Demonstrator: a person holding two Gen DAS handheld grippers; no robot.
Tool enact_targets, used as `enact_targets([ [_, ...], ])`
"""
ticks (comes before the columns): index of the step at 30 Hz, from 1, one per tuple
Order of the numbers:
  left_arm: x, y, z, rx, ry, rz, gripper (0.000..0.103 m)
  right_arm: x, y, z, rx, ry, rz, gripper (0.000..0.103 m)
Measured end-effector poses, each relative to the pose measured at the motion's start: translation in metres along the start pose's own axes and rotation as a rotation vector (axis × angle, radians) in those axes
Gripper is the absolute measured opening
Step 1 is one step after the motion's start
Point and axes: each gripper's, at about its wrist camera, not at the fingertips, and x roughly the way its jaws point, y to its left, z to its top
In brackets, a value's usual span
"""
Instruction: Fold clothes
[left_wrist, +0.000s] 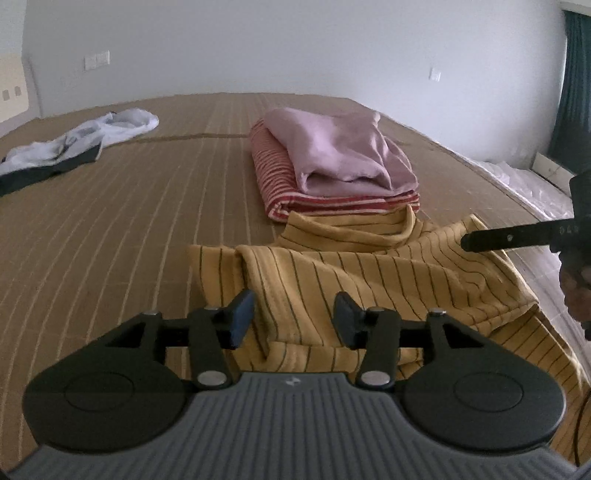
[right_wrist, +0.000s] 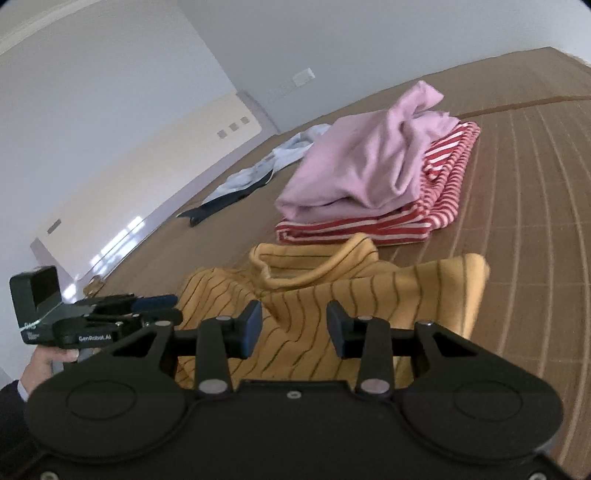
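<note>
Left wrist view: left gripper (left_wrist: 293, 320) agape over yellow striped top (left_wrist: 369, 273), near hem hidden; right gripper (right_wrist: 294, 326) likewise gaping, empty.

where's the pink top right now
The pink top lies folded on the red-striped garment, mid-mat in both wrist views, just beyond the yellow striped shirt and right of the white-and-dark garment.
</note>
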Motion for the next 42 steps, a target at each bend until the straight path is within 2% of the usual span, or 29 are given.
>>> enact_targets([
  [6,0.014,0.003,-0.003,-0.023,0.021,0.014,0.058,0.008,0.007,-0.005,-0.02,0.041,0.0,0.042],
  [7,0.02,0.011,-0.001,-0.038,0.017,0.018,0.054,0.009,0.008,-0.006,-0.026,0.047,-0.005,0.042],
  [9,0.012,0.014,-0.005,-0.061,-0.001,0.02,0.039,0.012,0.008,-0.007,-0.031,0.057,-0.015,0.042],
  [10,0.011,0.015,-0.006,-0.062,-0.004,0.014,0.024,0.013,0.008,-0.007,-0.03,0.059,-0.017,0.042],
  [11,0.012,0.016,-0.005,-0.06,-0.004,0.011,0.017,0.014,0.007,-0.008,-0.026,0.059,-0.018,0.042],
  [14,-0.003,0.019,-0.009,-0.067,-0.005,-0.004,0.013,0.014,0.005,-0.008,-0.009,0.046,-0.037,0.042],
  [18,-0.008,0.03,-0.016,-0.071,0.042,-0.032,0.012,0.017,0.004,-0.007,-0.003,0.036,-0.069,0.042],
  [23,-0.018,0.029,-0.017,-0.052,0.053,-0.041,0.012,0.021,0.007,-0.008,-0.041,0.06,-0.08,0.046],
  [28,-0.027,0.027,-0.017,-0.032,0.064,-0.049,0.012,0.014,0.023,-0.011,-0.145,0.119,-0.065,0.072],
  [30,-0.031,0.027,-0.018,-0.024,0.069,-0.053,0.012,0.009,0.032,-0.011,-0.197,0.124,-0.069,0.072],
  [33,-0.036,0.027,-0.016,-0.011,0.063,-0.056,0.017,0.006,0.037,-0.008,-0.203,0.086,-0.059,0.074],
  [36,-0.037,0.035,-0.008,-0.046,0.043,-0.072,0.036,0.012,0.036,-0.009,-0.193,0.103,-0.036,0.074],
  [38,-0.034,0.043,-0.002,-0.088,0.033,-0.09,0.057,0.019,0.036,-0.011,-0.193,0.133,-0.041,0.074],
  [42,-0.018,0.057,0.011,-0.199,0.036,-0.146,0.06,0.023,0.034,-0.012,-0.18,0.139,-0.04,0.076],
])
